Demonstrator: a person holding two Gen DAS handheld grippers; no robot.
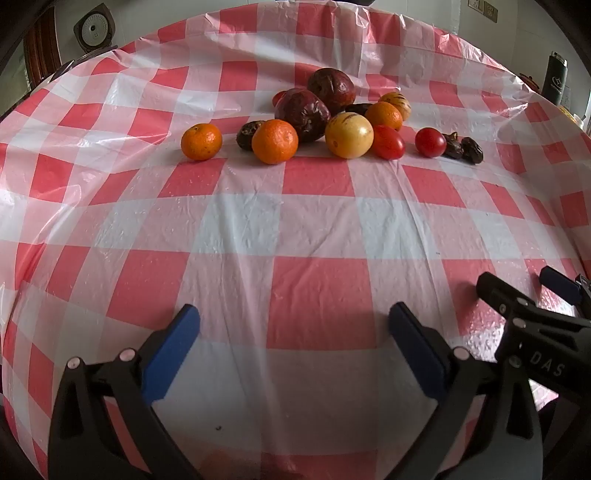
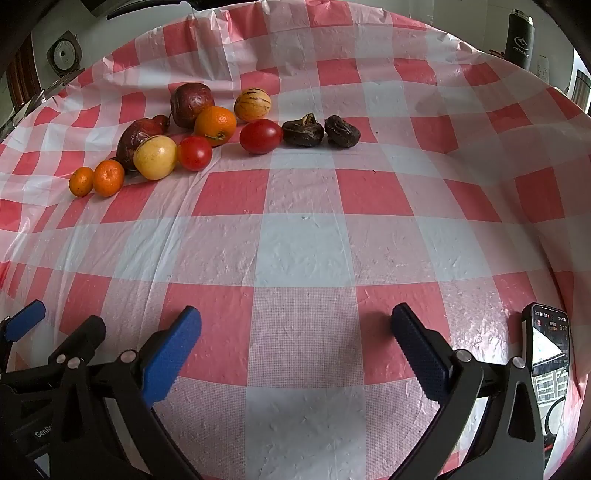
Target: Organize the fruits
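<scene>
A cluster of fruit lies on the far part of the red-and-white checked tablecloth (image 1: 317, 288). It holds several small oranges (image 1: 201, 141), two dark purple wrinkled fruits (image 1: 303, 110), two yellow striped fruits (image 1: 349, 135), red tomatoes (image 1: 430, 141) and dark brown lumps (image 1: 463, 147). The right wrist view shows the same cluster: oranges (image 2: 108, 177), a yellow fruit (image 2: 154, 157), tomatoes (image 2: 260, 136), brown lumps (image 2: 303, 130). My left gripper (image 1: 293, 325) stands open near the front edge, nothing between its blue pads. My right gripper (image 2: 295, 325) is open beside it, also holding nothing. Each gripper shows in the other's view: the right gripper (image 1: 524, 288), the left gripper (image 2: 61, 323).
A phone (image 2: 548, 354) with a lit screen lies at the right front of the table. A dark flask (image 2: 520, 38) stands beyond the table's far right edge. A round white device (image 1: 94, 27) hangs on the wall at the back left. Bare cloth lies between grippers and fruit.
</scene>
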